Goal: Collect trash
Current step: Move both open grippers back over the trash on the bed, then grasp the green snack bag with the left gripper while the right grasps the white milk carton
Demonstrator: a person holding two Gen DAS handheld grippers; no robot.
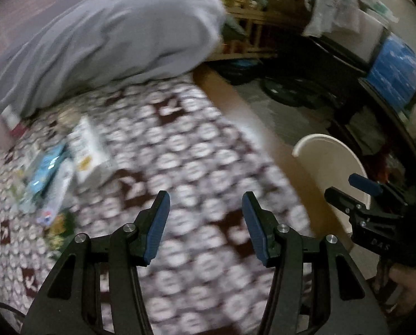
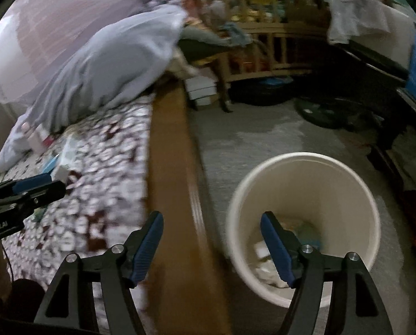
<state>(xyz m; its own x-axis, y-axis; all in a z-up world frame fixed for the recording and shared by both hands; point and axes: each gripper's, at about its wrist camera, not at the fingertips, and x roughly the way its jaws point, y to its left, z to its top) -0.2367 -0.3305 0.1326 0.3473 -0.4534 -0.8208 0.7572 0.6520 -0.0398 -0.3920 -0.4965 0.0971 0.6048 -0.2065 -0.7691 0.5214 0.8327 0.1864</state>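
A white bucket [image 2: 305, 178] stands on the grey floor beside the bed, with crumpled trash [image 2: 266, 265] at its bottom. My right gripper [image 2: 212, 217] hangs open and empty over the bed's wooden edge and the bucket's left rim. My left gripper [image 1: 206, 198] is open and empty above the patterned bedspread [image 1: 185, 145]. A white carton [image 1: 89, 150] and blue-and-white wrappers [image 1: 48, 184] lie on the bedspread to the left of it. In the left wrist view the bucket [image 1: 328, 159] and the right gripper [image 1: 358, 192] show at the right.
A grey pillow [image 1: 110, 42] lies at the head of the bed. The wooden bed rail [image 2: 174, 167] runs between bedspread and floor. A wooden crib [image 2: 263, 44], dark round weights [image 2: 328, 114] and cluttered furniture fill the far side.
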